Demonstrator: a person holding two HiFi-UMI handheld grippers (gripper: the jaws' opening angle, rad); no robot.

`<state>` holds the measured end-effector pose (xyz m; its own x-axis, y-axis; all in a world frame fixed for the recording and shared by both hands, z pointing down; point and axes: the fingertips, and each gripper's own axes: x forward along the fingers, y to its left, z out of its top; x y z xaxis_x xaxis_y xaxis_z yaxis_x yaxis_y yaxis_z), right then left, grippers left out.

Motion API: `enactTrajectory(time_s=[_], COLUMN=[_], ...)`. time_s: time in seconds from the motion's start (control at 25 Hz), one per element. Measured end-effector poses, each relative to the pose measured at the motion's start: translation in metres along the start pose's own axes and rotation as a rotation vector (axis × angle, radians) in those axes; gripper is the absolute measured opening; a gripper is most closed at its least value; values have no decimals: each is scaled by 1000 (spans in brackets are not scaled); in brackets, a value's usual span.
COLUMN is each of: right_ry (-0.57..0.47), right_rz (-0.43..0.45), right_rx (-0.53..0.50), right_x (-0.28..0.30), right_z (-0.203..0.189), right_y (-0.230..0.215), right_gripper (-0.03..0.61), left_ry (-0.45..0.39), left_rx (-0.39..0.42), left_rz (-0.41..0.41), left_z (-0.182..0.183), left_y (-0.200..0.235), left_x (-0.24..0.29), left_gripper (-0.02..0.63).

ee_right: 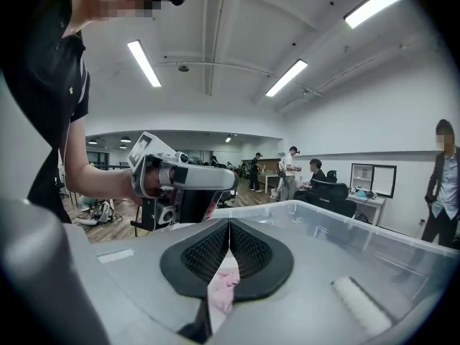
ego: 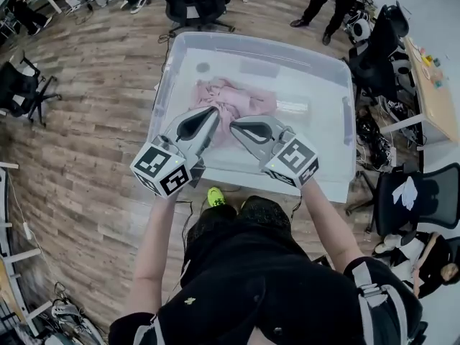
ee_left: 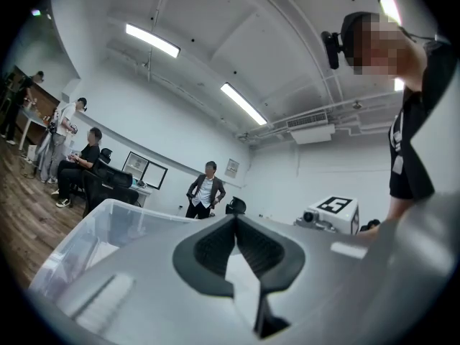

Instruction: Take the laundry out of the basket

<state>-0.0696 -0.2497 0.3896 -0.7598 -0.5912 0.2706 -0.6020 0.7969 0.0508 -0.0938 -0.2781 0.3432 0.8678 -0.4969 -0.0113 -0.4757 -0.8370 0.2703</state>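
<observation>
Left claw (ego: 215,111) and right claw (ego: 232,125) are hovering closed, empty; unopened, they risk shoving the laundry (ego: 243,99) at twelve o'clock.

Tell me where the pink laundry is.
In the head view, the pink laundry lies inside the clear bin, left of centre, just beyond the tips of the left gripper and right gripper.
</observation>
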Motion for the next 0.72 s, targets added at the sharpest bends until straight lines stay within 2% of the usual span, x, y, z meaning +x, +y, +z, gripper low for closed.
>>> enactTrajectory(time_s=[0.4,0.6,0.72], right_ry=[93,136,167], right_rz=[43,38,29], right_rx=[30,59,64], right_x=[25,37,46], right_z=[-30,-52,-68], right_y=[-43,-72,-85], right_gripper=[4,19,58], left_ry=[32,29,79], left_rx=[24,33,53], left_rz=[32,83,96], left_z=[-4,-24,-47], left_y=[38,69,81], left_x=[37,62,75], left_gripper=[9,9,9])
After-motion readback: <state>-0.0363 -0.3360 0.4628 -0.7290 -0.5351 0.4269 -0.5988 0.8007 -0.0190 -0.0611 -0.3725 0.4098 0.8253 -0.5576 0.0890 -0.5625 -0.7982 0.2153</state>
